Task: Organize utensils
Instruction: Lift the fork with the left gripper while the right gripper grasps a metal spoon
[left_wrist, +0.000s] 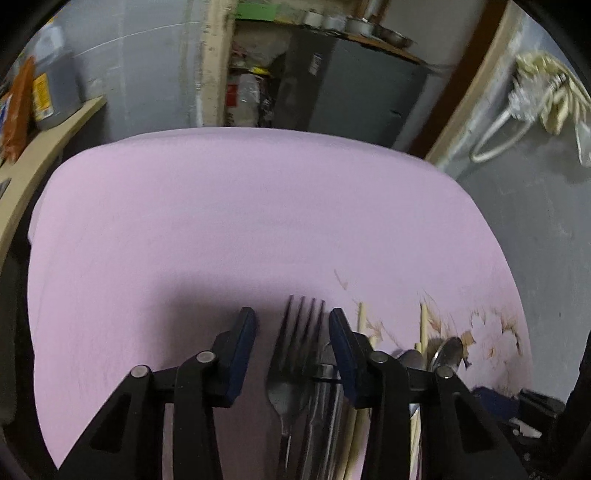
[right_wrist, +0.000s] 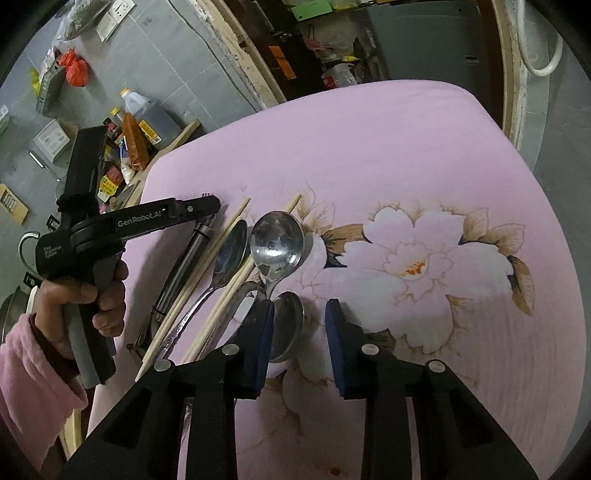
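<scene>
Fork (left_wrist: 295, 354), chopsticks (right_wrist: 221, 243) and 3 spoons (right_wrist: 277, 243) side by side on the cloth-covered table (right_wrist: 406, 147), fork leftmost.

Steel fork (left_wrist: 295, 354), spoons (right_wrist: 277, 245), pale chopsticks (right_wrist: 207, 266), lying side by side

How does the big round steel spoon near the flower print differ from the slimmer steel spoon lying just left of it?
The big round steel spoon has a wide, nearly circular bowl; the slimmer steel spoon has a narrow oval one. The round spoon's bowl reaches onto the flower print on the pink cloth; the slim spoon lies between the pale wooden chopsticks. The round spoon's handle is mostly hidden; the slim one's long handle shows. Both are shiny, bowl up.
</scene>
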